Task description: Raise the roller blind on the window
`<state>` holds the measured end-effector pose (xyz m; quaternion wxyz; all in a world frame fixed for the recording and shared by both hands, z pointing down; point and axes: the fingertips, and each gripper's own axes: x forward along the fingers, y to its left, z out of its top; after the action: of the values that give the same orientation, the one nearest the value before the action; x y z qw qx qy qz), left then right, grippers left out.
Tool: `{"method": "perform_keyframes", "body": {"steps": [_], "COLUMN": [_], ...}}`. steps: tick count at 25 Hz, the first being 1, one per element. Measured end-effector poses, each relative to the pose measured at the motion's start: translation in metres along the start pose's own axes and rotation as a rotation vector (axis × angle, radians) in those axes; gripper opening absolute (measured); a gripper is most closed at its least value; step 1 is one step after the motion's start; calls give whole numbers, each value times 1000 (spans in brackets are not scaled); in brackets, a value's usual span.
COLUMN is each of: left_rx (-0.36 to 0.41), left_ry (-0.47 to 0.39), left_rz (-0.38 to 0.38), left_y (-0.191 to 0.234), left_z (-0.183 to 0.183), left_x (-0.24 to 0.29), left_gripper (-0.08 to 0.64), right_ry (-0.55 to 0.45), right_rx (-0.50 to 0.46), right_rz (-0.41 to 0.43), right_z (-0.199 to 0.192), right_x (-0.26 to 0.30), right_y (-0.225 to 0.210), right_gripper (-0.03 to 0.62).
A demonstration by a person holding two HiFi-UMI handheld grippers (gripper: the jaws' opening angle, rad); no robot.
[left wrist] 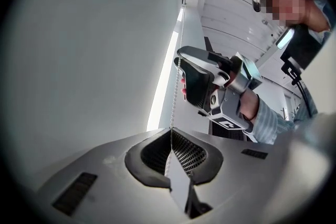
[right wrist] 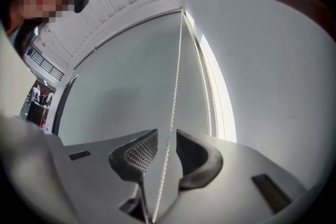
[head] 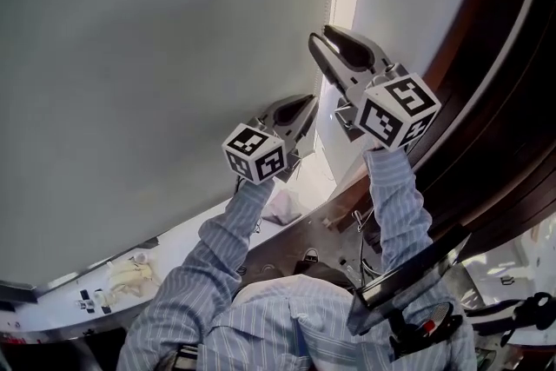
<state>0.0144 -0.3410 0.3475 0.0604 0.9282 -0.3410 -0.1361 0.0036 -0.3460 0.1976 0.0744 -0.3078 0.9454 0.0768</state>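
I'm indoors, close up at a window: a grey roller blind (head: 156, 74) is drawn down, with daylight at its edge. White slatted ceiling (left wrist: 236, 2) overhead, dark wood trim (head: 499, 82) to the right, white ledge (head: 174, 246) below carrying small clutter. Reads as an office or workroom; can't tell which.

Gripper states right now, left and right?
Left gripper: closed on the bead chain.
Right gripper: open; the bead chain runs between its jaws, not pinched.
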Motion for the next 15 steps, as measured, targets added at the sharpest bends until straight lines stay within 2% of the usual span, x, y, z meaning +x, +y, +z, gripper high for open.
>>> {"method": "perform_keyframes", "body": {"steps": [1,3,8,15], "left_rx": [2,0,-5,-18], "left_ry": [1,-1,-10,-39], "left_rz": [1,4,10,5], "left_y": [-1,-1,2,-4], "left_z": [0,0,0,-10], "left_x": [-2,-6,-14,-30], "left_gripper": [11,11,11,9], "right_ry": [-6,-15,-69,-68], "right_rx": [-13,-34,25,-54], "right_rz": [-4,-20,-38,-113], "right_z": [5,10,9,0], "right_x": [3,5,0,-4], "right_y": [0,0,4,12], "right_gripper": [109,17,6,6]}}
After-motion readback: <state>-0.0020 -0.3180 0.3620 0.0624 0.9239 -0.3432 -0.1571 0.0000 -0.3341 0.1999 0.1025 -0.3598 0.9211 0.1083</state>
